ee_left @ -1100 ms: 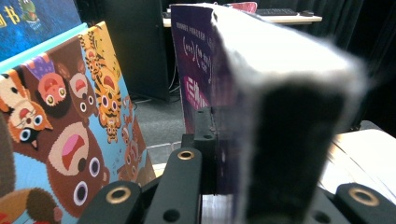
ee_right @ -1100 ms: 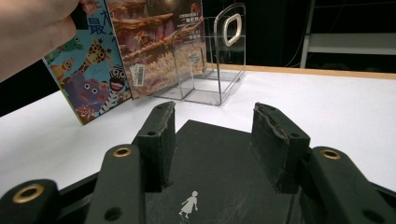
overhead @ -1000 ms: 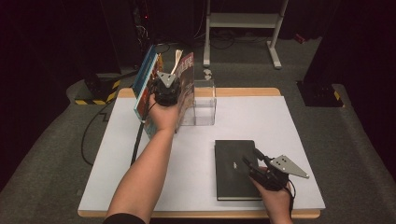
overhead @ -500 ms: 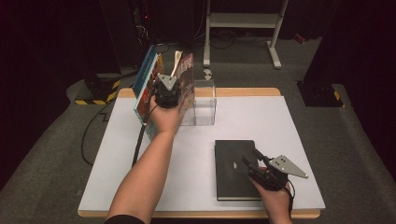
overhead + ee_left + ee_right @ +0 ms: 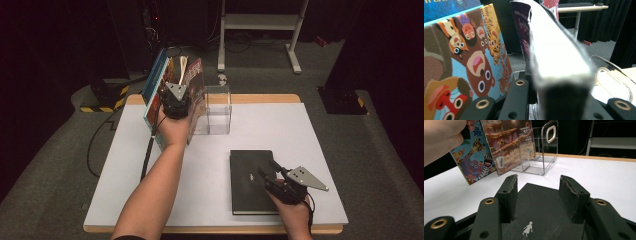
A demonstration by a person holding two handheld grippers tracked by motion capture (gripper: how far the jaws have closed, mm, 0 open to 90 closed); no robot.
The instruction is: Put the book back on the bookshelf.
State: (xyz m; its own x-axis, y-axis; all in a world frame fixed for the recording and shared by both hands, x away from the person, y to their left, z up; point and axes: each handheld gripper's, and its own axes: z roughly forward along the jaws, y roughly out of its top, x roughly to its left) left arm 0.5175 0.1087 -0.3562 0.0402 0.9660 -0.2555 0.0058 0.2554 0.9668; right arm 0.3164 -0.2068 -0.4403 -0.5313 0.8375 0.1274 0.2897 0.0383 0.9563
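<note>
Left gripper point(image 5: 176, 102) was up at the far-left of the white table point(image 5: 150, 200), by the row of picture books standing beside the clear acrylic book stand point(image 5: 218, 110). In the left gripper view its jaws sat either side of a thick book point(image 5: 556, 57) seen edge-on, pale page block blurred right at the lens, purple cover on its left face. Jaws had just been opening a little, with the book between them; whether the pads pressed on it couldn't be told, too blurred. An animal-faces picture book point(image 5: 466, 65) leaned just left of that book, bears and tigers on the cover. From the high view the books stood tilted, blue-edged one point(image 5: 152, 90) outermost left, red-covered one point(image 5: 196, 95) against the stand.

Right gripper point(image 5: 272, 175) rested near the table's front-right, over a black hardcover book point(image 5: 247, 172) lying flat. In the right gripper view, jaws stood partly apart with nothing pinched, pads point(image 5: 509, 195) touching or just above the black cover, small white figure logo point(image 5: 527, 229) between them. Farther off in that view: a zebra-and-giraffe book point(image 5: 474, 167), a brown fantasy-cover book point(image 5: 509, 147) with barcode, the stand's oval handle hole point(image 5: 551, 131), and the person's other hand point(image 5: 444, 137) top-left.
</note>
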